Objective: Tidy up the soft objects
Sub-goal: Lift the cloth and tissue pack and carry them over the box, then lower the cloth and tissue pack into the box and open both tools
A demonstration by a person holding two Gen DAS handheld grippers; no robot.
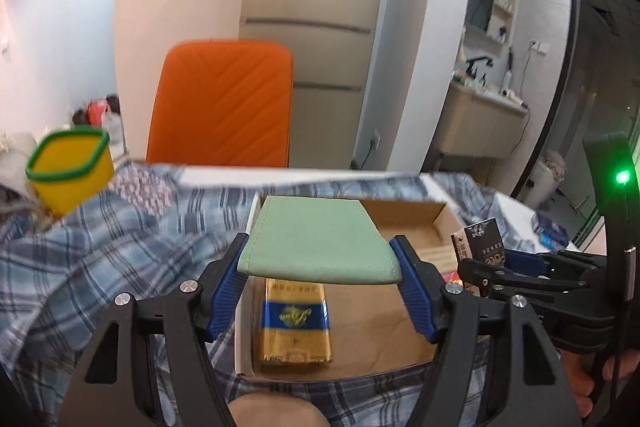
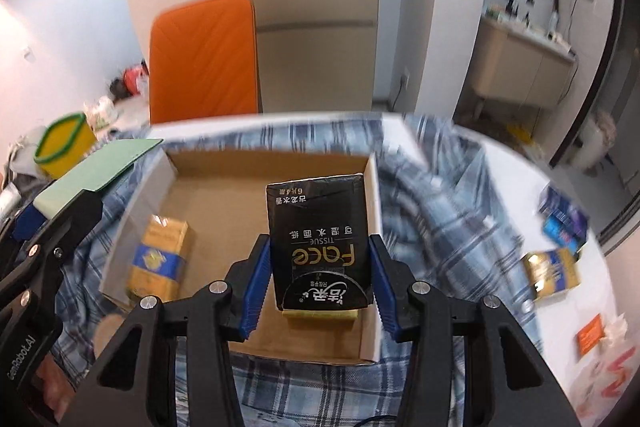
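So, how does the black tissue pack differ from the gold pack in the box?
The black tissue pack is clamped in the right gripper above the cardboard box; the gold pack lies loose on the box floor, at its left side. The black one has gold lettering; the gold one has a blue band. Both are soft rectangular packs.

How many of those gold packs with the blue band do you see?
2. One gold pack lies inside the box, at its left side. Another sits on the table right of the box. More may be hidden under the black pack.
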